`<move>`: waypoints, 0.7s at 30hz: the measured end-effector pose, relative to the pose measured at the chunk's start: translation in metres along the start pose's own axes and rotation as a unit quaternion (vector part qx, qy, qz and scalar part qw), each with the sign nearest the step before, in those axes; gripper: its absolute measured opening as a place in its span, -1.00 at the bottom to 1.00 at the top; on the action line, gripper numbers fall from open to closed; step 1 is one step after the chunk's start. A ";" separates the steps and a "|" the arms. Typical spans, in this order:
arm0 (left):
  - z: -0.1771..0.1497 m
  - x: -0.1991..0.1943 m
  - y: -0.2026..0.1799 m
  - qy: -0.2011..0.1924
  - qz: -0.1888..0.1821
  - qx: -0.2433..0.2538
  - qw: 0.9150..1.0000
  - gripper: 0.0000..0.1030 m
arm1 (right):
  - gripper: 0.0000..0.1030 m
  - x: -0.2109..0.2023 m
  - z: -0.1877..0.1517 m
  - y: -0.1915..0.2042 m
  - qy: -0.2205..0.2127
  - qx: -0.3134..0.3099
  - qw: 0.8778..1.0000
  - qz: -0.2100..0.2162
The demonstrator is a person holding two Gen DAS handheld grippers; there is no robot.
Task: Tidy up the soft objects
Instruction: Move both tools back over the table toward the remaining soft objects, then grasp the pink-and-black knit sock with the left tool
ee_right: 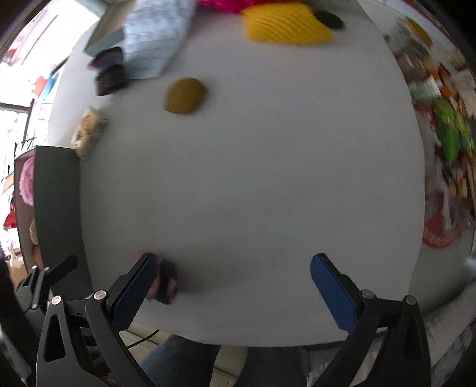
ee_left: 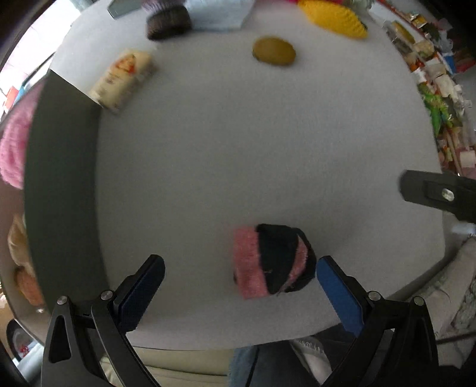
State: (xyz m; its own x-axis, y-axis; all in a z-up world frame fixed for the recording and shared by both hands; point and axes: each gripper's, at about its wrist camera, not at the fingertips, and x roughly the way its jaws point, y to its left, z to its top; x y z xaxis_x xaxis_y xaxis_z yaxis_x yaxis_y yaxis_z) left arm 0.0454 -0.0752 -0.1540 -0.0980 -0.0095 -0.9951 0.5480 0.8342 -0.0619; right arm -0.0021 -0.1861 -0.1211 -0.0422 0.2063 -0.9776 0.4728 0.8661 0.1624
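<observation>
Here the pink-and-black sock roll lies on the white table, inside the left gripper's spread fingers, hugging its right pad; the right gripper, also spread and empty, sits farther off

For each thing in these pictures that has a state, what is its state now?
Left gripper: open, holding nothing.
Right gripper: open, holding nothing.
Pink-and-black sock: rolled up, lying on the table between the left fingers, near the right one.
Dark bin: open on top, pink fluffy item inside.
Yellow cloth: lying at the far edge.
Olive pad: lying flat, alone.
</observation>
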 end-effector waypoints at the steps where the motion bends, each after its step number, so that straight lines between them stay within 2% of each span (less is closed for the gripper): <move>1: 0.000 0.005 -0.003 0.004 0.000 -0.003 1.000 1.00 | 0.99 0.002 -0.003 -0.005 0.003 0.003 1.000 0.000; 10: 0.006 0.025 -0.014 0.018 0.003 -0.023 1.000 1.00 | 0.99 0.015 -0.012 -0.024 0.023 0.008 1.000 0.002; 21: 0.020 0.052 -0.020 0.034 0.020 -0.024 0.999 1.00 | 0.99 0.017 -0.010 -0.020 0.025 0.007 1.000 0.006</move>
State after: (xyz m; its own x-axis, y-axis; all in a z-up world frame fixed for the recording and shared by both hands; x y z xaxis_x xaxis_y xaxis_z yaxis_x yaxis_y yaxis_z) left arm 0.0455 -0.1035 -0.2060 -0.1328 0.0605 -0.9893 0.5132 0.8581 -0.0164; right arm -0.0207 -0.1957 -0.1399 -0.0808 0.2391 -0.9676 0.4854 0.8573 0.1713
